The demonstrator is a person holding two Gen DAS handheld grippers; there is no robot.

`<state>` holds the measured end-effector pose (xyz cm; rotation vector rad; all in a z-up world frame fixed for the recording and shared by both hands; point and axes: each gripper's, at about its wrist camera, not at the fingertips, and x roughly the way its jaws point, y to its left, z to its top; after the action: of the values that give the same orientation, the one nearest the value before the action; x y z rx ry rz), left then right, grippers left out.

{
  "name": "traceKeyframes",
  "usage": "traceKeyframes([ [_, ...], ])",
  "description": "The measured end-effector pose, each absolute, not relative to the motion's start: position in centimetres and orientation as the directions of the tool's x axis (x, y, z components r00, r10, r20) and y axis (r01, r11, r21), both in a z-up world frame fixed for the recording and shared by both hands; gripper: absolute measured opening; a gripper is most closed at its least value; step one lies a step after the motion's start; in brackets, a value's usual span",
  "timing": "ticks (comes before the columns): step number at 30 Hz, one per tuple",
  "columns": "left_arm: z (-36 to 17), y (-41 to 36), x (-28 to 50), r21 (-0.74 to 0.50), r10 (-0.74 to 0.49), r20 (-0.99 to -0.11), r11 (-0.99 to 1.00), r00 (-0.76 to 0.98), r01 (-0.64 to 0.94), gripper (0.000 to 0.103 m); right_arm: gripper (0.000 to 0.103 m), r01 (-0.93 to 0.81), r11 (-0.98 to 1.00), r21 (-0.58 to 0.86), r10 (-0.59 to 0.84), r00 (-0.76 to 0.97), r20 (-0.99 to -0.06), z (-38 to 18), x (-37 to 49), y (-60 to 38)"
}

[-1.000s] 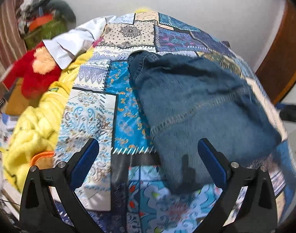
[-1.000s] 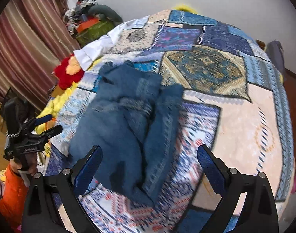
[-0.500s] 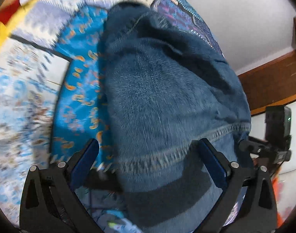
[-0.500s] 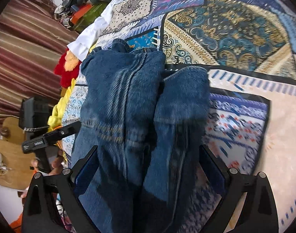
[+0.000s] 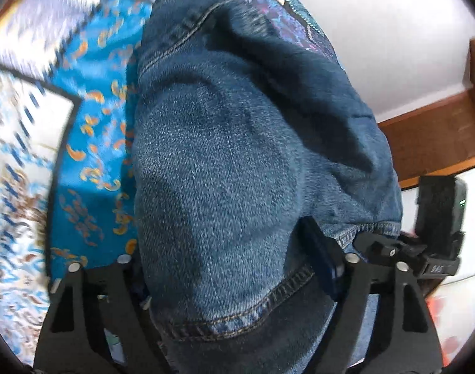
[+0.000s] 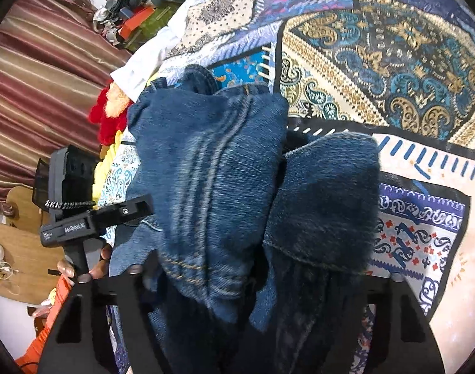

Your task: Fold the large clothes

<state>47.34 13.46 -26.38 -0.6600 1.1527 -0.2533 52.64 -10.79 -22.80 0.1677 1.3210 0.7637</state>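
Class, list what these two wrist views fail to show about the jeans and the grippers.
- Left wrist view: the left gripper is closing; the jeans cover its left finger.
- Right wrist view: the right gripper is closing; denim buries both pads.
- Both views: the bottom edge cuts off the jeans' near end.
- Left wrist view: the bedspread is blurred.

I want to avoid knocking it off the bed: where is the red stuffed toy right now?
In the right wrist view, the red stuffed toy sits at the bed's left edge, between the white cloth and the yellow blanket, just left of the jeans.
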Motion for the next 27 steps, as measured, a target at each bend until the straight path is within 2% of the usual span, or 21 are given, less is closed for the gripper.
traceKeyframes([
  [4,-23.3,13.1,46.6,-0.564,-0.467,-0.768,0.818,0.439,-0.116,0.063,0.052,-0.396,0.742,0.540,0.616,0.087,-0.783,-21.8,51.5,-11.3],
  [8,-19.4,12.4,45.6,-0.497,-0.414,-0.780,0.865,0.469,-0.063,0.060,0.046,-0.397,0.729,0.557,0.638,0.098,-0.764,-20.0,50.1,-11.2],
  [13,-13.2,12.0,43.6,-0.440,-0.370,-0.758,0.898,0.537,-0.003,0.058,0.044,-0.454,0.720,0.526,0.641,0.144,-0.754,-15.8,47.9,-10.4],
  [21,-3.7,15.9,37.8,-0.366,-0.304,-0.683,0.929,0.664,0.050,0.058,0.044,-0.531,0.665,0.525,0.706,0.218,-0.673,-7.4,44.4,-8.3],
  [27,-1.7,19.3,33.7,-0.327,-0.241,-0.673,0.945,0.700,0.012,0.058,0.044,-0.564,0.630,0.534,0.736,0.213,-0.642,-5.8,41.7,-5.1],
])
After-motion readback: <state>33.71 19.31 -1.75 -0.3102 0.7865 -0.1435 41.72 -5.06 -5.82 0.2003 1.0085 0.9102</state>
